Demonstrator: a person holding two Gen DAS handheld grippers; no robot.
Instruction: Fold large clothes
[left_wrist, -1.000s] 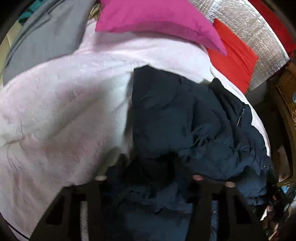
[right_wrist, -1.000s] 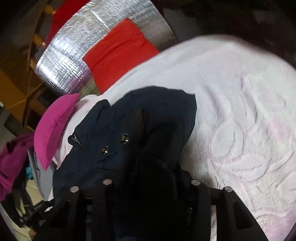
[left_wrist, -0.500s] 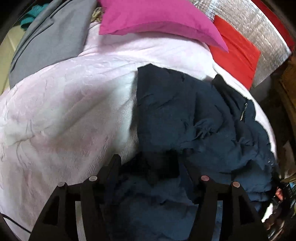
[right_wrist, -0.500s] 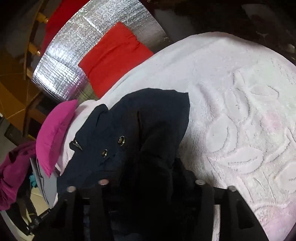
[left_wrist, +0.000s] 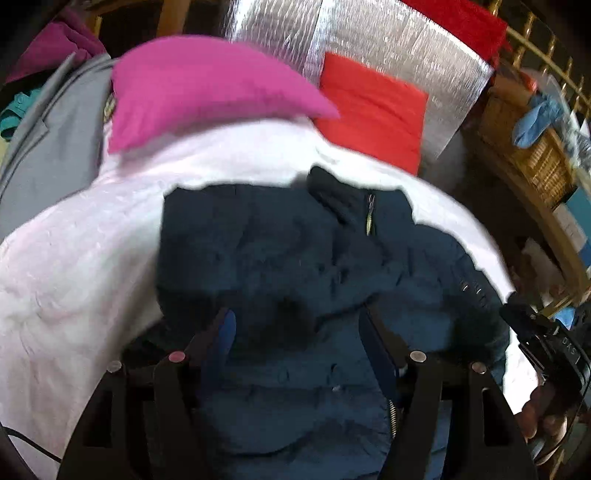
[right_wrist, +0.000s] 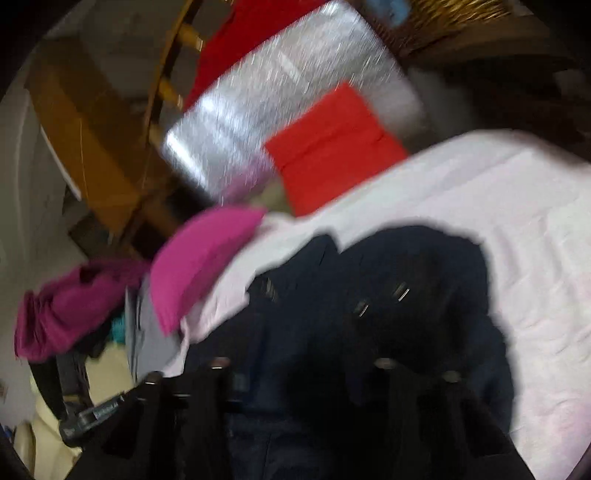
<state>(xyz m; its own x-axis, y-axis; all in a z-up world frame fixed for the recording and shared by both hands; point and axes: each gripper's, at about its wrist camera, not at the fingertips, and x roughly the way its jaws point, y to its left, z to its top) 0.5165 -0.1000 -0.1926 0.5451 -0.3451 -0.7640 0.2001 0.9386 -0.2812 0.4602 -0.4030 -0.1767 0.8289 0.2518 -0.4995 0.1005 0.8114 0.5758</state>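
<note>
Both grippers sit over the dark navy jacket (left_wrist: 295, 258), which lies bunched on the pale pink bedspread (left_wrist: 81, 266), toward the side of the bed nearest the wicker shelving (left_wrist: 543, 162), its collar and zip pointing at the head of the bed where the magenta pillow (left_wrist: 207, 85) and red cushion (left_wrist: 373, 114) rest. Left gripper (left_wrist: 295, 332): jaws spread and opening wider, jacket fabric lying between them but the pads do not look pressed on it. A second ago those fingers were much closer together with cloth gathered at the tips, so that hold reads as let go. Right gripper (right_wrist: 299, 369): jaws closing over dark fabric; frame too dark and smeared to say whether the pads have bitten cloth yet. Against the earlier views, both cameras now see more of the headboard end, the silver foil panel (right_wrist: 258, 122) and the shelving, and both current frames are motion-blurred, consistent with the hands having lifted and swung. The jacket's outline on the bed has barely altered. Judgement: one fold or tug just finished, left hand repositioning, right hand seeking a fresh hold; folding is early, garment still rumpled.
</note>
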